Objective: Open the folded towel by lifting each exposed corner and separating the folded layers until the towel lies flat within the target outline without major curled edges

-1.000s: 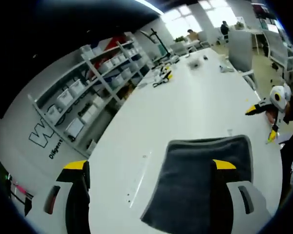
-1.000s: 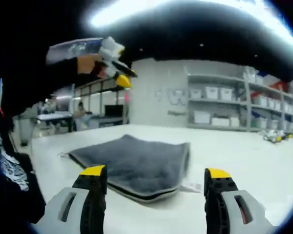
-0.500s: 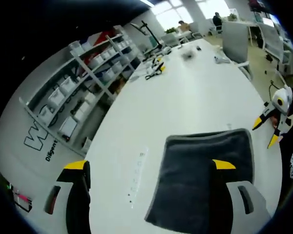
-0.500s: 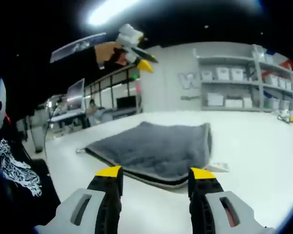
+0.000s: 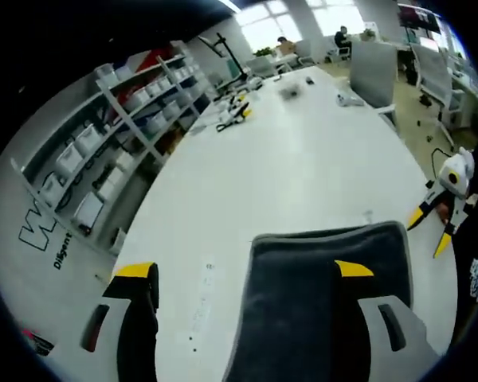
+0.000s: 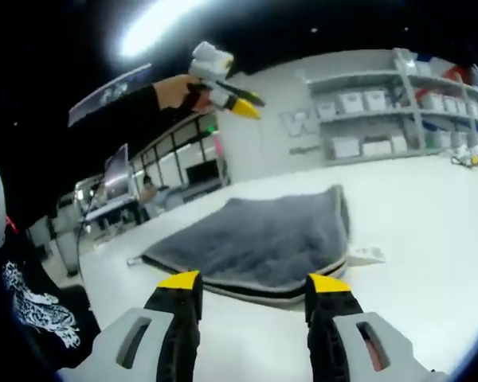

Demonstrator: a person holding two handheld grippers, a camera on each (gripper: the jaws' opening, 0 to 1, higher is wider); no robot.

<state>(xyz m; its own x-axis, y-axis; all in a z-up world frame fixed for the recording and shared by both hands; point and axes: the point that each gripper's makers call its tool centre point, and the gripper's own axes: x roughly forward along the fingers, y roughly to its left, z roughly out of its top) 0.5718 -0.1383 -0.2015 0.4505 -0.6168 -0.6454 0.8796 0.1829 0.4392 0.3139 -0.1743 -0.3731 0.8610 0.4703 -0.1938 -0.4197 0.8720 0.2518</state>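
Observation:
A folded dark grey towel (image 5: 315,298) lies on the white table (image 5: 287,175). My left gripper (image 5: 245,270) hovers above it, open wide, its right jaw over the towel and its left jaw over bare table. My right gripper (image 6: 253,282) sits low near the table, open, with its tips just short of the towel's (image 6: 263,239) layered near edge and nothing between them. A white tag (image 6: 366,256) sticks out at the towel's right corner. The right gripper (image 5: 428,231) appears at the towel's far right side. A hand holds the left gripper (image 6: 251,105) high above the towel.
Shelves with white bins (image 5: 103,135) line the wall along the table's left side. Small tools (image 5: 231,119) and a monitor (image 5: 370,72) stand at the table's far end. A person's dark printed sleeve (image 6: 32,302) is at the left.
My right gripper's jaws have narrowed and come nearer the towel's edge. The left gripper view has shifted a little over the towel; the towel itself lies as before.

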